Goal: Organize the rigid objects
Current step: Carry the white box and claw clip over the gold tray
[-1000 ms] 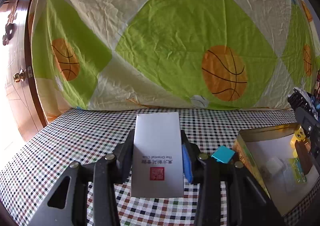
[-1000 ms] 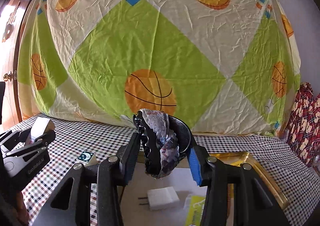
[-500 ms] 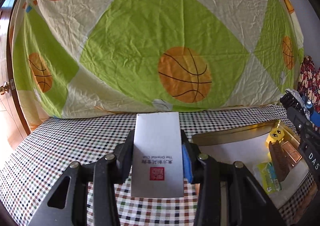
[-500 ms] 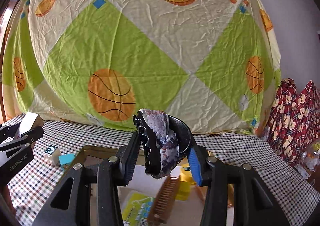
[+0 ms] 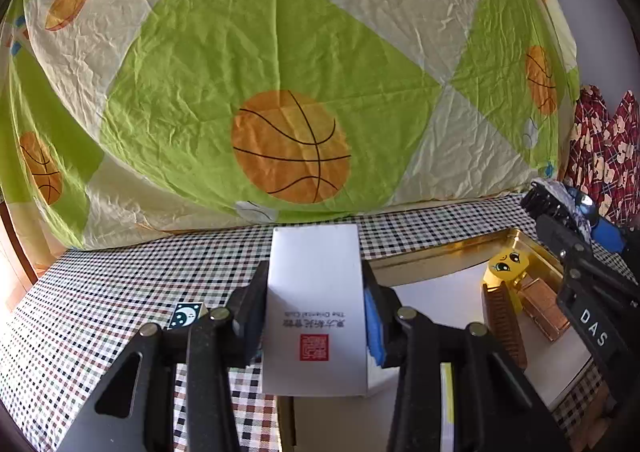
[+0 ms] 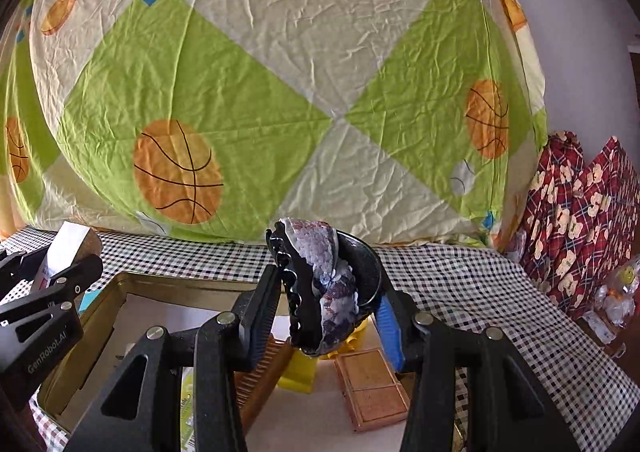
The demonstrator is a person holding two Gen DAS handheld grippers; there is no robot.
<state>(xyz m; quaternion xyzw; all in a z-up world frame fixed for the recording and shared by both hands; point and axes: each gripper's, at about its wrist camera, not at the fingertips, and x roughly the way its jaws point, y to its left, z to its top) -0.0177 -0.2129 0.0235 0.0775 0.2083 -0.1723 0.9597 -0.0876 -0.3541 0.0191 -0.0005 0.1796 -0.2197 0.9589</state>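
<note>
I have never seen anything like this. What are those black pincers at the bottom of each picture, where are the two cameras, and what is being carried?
There is no robot here: a person holds one hand-held gripper in each hand, and a wide-angle camera on each looks forward along its two fingers. So each picture shows its own pincers at the bottom.

In the left camera's picture, the left hand-held gripper clamps a white rectangular box with a red seal. In the right camera's picture, the right hand-held gripper clamps a black hair claw clip with a purple scaly pattern.

Below them lies a checked tablecloth with a shallow gold-rimmed tray holding a yellow toy block with a face, a brown comb and a copper-coloured flat case. A basketball-print sheet hangs behind.
</note>
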